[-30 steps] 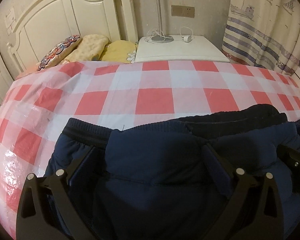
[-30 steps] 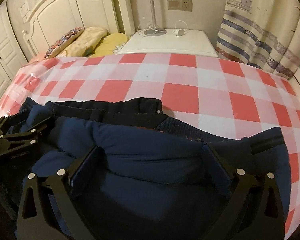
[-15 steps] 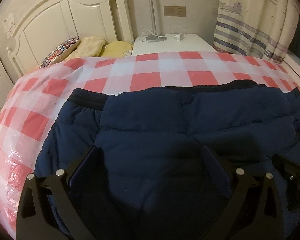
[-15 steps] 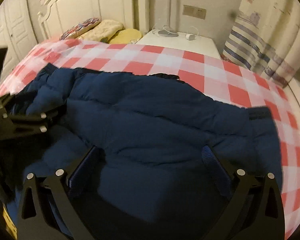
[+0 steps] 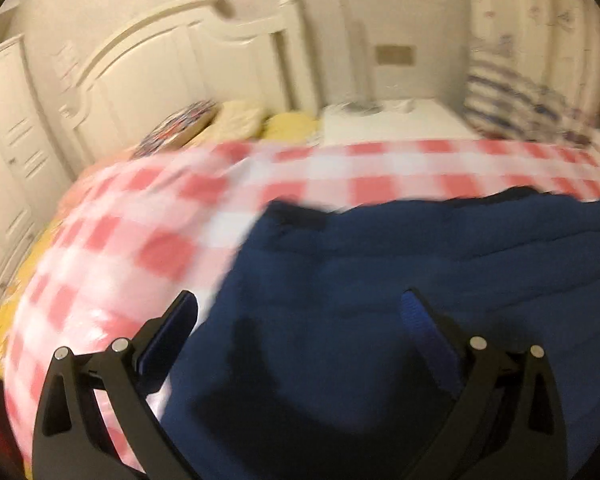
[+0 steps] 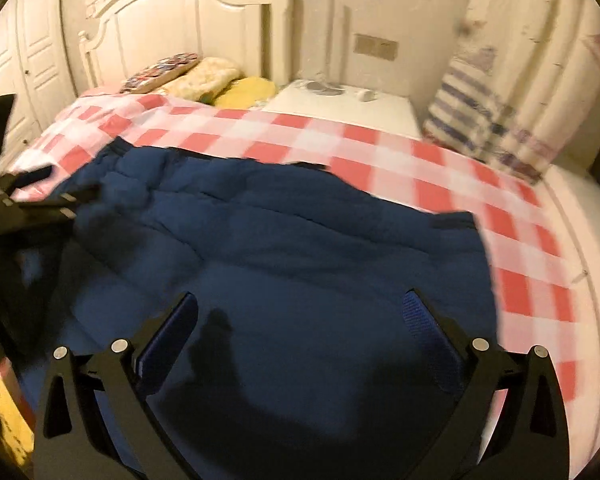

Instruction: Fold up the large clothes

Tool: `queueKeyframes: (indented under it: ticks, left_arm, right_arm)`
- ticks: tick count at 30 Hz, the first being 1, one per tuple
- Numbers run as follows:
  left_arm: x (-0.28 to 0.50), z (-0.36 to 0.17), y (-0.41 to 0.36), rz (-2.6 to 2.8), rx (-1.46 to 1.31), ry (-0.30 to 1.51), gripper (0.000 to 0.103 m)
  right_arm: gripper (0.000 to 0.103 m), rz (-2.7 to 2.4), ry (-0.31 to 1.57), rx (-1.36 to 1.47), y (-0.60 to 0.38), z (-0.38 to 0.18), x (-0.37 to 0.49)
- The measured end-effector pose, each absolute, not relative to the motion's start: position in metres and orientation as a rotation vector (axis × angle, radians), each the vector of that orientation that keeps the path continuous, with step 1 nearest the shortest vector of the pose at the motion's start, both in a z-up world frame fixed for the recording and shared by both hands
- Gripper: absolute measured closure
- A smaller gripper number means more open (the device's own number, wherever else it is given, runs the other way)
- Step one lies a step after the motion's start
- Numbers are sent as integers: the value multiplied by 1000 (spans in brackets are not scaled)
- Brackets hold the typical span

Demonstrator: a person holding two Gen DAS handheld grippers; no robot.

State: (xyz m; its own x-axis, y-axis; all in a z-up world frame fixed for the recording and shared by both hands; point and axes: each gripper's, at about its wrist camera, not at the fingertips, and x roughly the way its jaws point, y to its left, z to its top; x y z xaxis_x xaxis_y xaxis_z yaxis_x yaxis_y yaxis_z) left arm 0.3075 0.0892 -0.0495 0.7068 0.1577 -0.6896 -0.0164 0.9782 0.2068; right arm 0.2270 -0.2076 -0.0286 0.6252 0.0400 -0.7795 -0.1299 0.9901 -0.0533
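Both views are motion-blurred; jacket seams are barely resolved. The navy jacket (image 6: 284,240) is spread on the checked bedcover (image 6: 440,168). Left gripper (image 5: 300,312) and right gripper (image 6: 300,312) are spread wide, empty, now withdrawn from the fabric.

Navy blue jacket (image 6: 284,240) on a red-and-white checked cover (image 6: 440,168).

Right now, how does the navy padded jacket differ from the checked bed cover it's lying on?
The navy padded jacket is one solid dark blue; the checked bed cover is red-and-white squares. The jacket is puffy, with stitched ridges, while the cover looks thin and shiny. The jacket takes up only the near part of the bed; the cover reaches on toward the pillows. Both lie spread fairly flat on the bed.
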Motion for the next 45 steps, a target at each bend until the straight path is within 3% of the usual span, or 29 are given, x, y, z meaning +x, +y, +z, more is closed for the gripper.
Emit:
queueKeyframes:
  ticks: [6,20,28,33,45]
  left_arm:
    - [321,-78,149,11,-120,929,2]
    - [316,-76,150,38,-142,905,2]
    - [254,-26,74,-32,44,733,2]
    - [249,-71,13,-45,261,785,2]
    - [249,-79,31,-98,180,787,2]
  right_arm:
    - [4,156,892,143,-257,-64,225]
    - [5,220,816,288,-276,-62,216]
    - [5,136,754,97,-220,-16,179]
    - [5,179,848,-220,-145,-45,172]
    - [4,221,842,-138,-161,-65,167]
